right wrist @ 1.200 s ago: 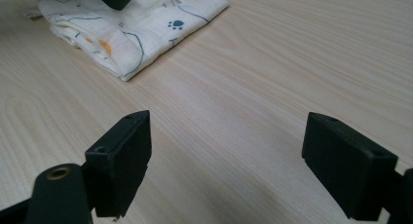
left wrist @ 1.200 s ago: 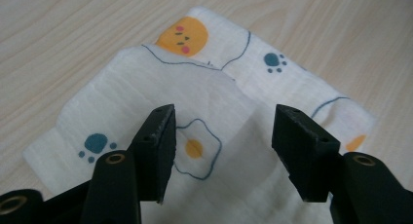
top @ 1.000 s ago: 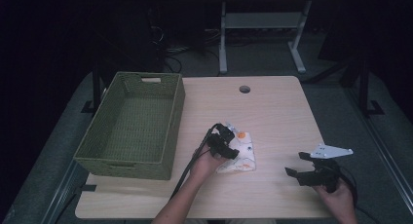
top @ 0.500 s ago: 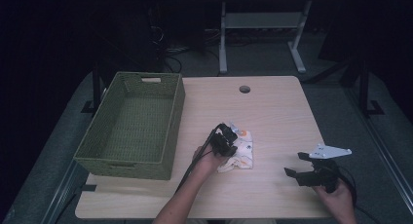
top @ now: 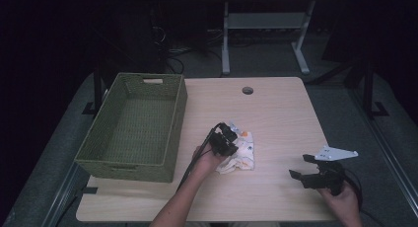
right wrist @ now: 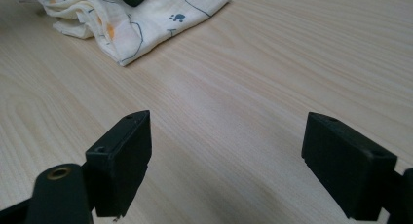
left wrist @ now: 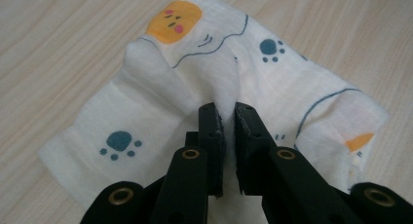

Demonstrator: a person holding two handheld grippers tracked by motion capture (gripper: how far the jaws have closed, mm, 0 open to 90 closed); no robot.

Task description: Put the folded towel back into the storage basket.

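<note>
left gripper [left wrist: 225, 118], jaws just closed, is clamped on a raised fold of the cloth [left wrist: 204, 73] lying mid-table [top: 276, 108]; recommend lifting straight and slowly toward the basket [top: 138, 126], confirming both layers stay pinched.

Woven green rectangular basket [top: 135, 131] sits along the light wooden table [top: 276, 113] left edge; white paw-print cloth [top: 241, 155] lies mid-table toward the front edge.
</note>
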